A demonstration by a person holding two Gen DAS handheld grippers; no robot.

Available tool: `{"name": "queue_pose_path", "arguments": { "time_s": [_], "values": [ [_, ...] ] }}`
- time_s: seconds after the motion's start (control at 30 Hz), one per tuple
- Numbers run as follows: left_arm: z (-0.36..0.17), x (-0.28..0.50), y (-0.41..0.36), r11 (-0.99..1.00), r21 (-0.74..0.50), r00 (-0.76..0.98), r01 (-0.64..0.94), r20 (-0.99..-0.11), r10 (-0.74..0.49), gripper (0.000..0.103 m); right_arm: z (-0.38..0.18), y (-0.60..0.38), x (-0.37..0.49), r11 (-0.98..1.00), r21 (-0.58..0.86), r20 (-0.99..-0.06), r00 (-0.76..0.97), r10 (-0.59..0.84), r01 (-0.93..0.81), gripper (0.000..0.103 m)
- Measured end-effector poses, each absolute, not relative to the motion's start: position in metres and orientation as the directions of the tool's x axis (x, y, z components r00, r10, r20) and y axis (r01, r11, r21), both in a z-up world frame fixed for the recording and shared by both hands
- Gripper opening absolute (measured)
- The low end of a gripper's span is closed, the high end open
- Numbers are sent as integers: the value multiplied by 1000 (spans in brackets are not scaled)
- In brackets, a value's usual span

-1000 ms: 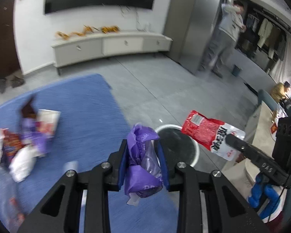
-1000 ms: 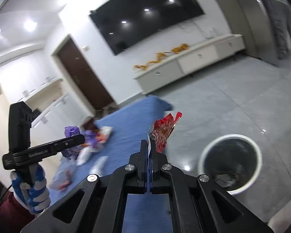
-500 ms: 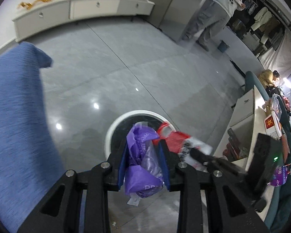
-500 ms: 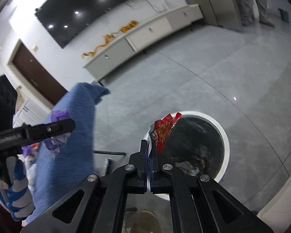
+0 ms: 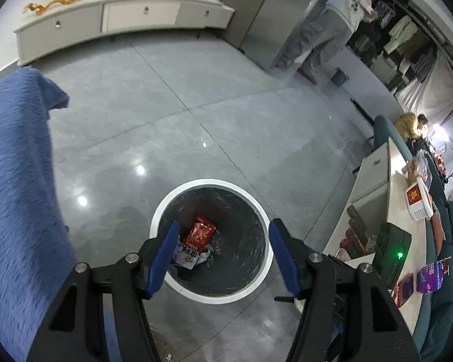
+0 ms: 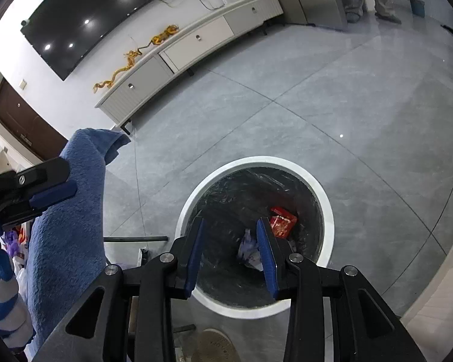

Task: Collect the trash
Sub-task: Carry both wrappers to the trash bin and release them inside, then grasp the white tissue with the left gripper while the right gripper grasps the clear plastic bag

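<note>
Step in hand: you're at the drop, both grippers poised above the bin (image 5: 210, 297) with its white rim and dark liner.
Left gripper (image 5: 223, 256): your jaws are opening and nothing sits between the blue pads; through the gap you look straight down into the bin.
Right gripper (image 6: 231, 255): jaws opening too, narrower than the left, and nothing is pinched between them.
Red packet (image 5: 201, 233): it lies on the bin floor, toward the left in the left wrist view, resting partly on a white wrapper (image 5: 186, 255).
Purple wrapper (image 6: 248, 249): it's down in the bin too, seen between your right pads, with the red packet to its right.
Release check: look before you lift away; I judge both pieces landed inside, since nothing hangs on the rim or clings to a pad.
Clearance: pull both grippers straight up, because the rim lies close under the near side of both sets of fingers and a sideways swing could knock the bin.
More trash: in the right wrist view, wrappers (image 6: 13, 238) lie at the far left, beyond the blue cloth (image 6: 72, 211), half hidden by your left gripper.
Next move, as I read it: keep the jaws apart and swing left over the cloth for the next pieces.
</note>
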State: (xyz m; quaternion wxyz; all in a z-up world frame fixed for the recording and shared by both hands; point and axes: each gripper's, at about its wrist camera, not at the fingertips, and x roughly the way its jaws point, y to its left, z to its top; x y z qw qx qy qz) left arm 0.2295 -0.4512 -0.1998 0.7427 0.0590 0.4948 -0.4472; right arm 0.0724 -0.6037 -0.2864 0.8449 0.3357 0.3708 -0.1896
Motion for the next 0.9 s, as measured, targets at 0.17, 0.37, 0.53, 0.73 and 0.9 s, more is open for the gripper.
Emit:
{"name": "queue_pose_path", "arguments": {
  "time_s": [0.17,0.37,0.53,0.73,0.9],
  "values": [
    [-168,213,-412,606,-329,197,725,-744,-639,60,-257,-576,74,763,379,-742,665,-88,523,39],
    [-120,195,-349,625,-278,295,730,-697,-654,60,-211,-525,73,824,373,-691,721,-60,426,46],
    [-88,180,-281,659,-242,376,712,-661,-649,60,-170,-476,75,869,362,-645,764,-28,338,48],
    [-66,167,-199,708,-228,465,668,-614,-638,60,-124,-419,76,914,326,-600,800,3,241,50],
    [-49,152,-126,754,-228,546,616,-567,-617,60,-88,-366,75,947,282,-564,825,33,154,52]
  ]
}}
